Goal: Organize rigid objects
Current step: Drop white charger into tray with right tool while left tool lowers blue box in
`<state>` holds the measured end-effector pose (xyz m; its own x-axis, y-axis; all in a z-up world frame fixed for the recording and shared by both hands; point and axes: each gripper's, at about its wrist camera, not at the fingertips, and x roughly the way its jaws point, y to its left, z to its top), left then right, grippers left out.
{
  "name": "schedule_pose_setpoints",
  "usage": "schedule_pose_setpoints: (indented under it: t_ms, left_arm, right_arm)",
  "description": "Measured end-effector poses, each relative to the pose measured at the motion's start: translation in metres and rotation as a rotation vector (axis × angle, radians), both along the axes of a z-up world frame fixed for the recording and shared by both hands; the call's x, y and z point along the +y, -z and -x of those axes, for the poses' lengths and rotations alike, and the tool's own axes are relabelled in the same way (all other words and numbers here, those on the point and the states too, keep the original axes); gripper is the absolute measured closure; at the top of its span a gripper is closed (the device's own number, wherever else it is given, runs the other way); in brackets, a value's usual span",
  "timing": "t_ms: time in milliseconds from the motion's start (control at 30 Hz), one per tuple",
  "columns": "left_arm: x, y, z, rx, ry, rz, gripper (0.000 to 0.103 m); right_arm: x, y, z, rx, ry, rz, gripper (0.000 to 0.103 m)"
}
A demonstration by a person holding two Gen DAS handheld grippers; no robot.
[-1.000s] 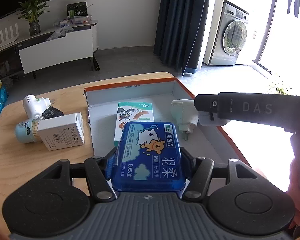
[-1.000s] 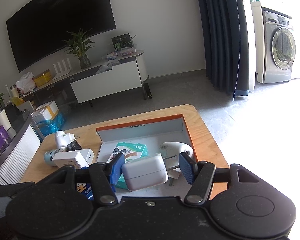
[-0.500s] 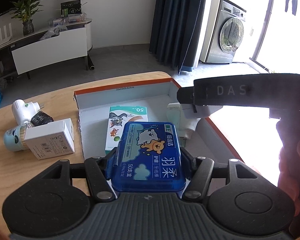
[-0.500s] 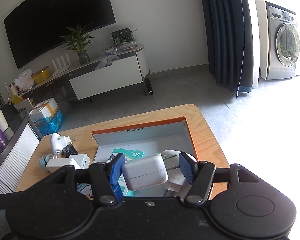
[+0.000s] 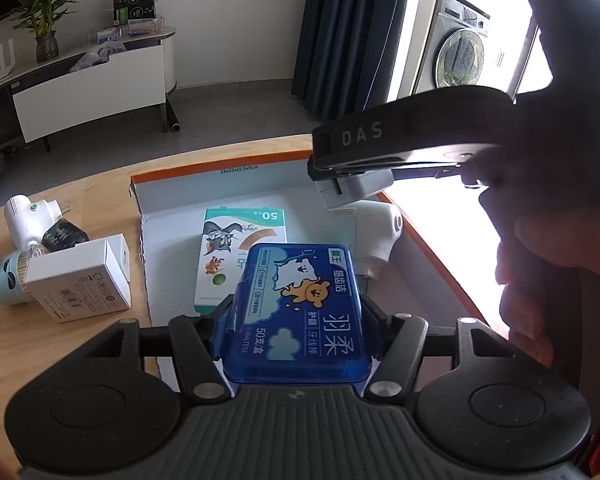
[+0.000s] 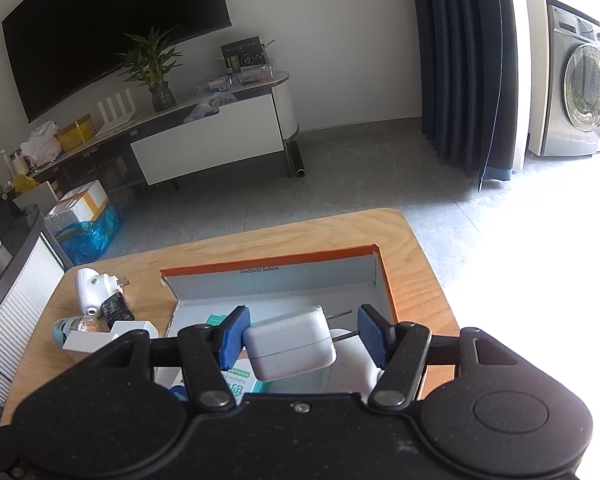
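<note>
Room: behind your light wooden bench [image 6: 420, 264] stood a dark wall television [image 6: 112, 28], a potted plant [image 6: 152, 68] and a front-loading washing machine [image 6: 580, 88].
Box: your shallow orange-edged cardboard box [image 5: 220, 168] lay open on the bench, holding a green-and-white cartoon carton [image 5: 236, 252] and a white plug-in device [image 5: 376, 236].
Left hand-held gripper [image 5: 296, 316]: your jaws were pinching a blue plastic floss-pick case [image 5: 300, 312], held over the near part of the box.
Right hand-held gripper [image 6: 300, 340]: the white square charger [image 6: 290, 346] touched the left pad only; the right pad stood apart, so you weren't clamping it, above the box.
Left of box: a white cardboard carton [image 5: 80, 284], a pale blue jar [image 5: 4, 284] and a white plug adapter [image 5: 24, 216] sat close together.
</note>
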<state>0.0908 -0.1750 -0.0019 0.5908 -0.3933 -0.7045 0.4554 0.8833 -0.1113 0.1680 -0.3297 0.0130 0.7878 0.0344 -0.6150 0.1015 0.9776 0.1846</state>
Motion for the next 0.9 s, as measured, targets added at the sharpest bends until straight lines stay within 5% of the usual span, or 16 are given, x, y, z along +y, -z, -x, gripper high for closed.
schedule_pose_setpoints:
  t_ms: [300, 833, 900]
  left_arm:
    - [-0.006, 0.005, -0.003, 0.011, 0.01, -0.002, 0.04]
    - [-0.034, 0.009, -0.025, 0.027, -0.001, 0.01, 0.039]
    - [-0.035, 0.007, -0.027, 0.037, -0.012, 0.02, 0.029]
  right_arm:
    - [-0.004, 0.001, -0.025, -0.052, 0.001, 0.011, 0.028]
    - [-0.03, -0.023, 0.046, -0.145, 0.071, -0.015, 0.025]
    - [-0.031, -0.025, 0.052, -0.149, 0.08, -0.015, 0.025]
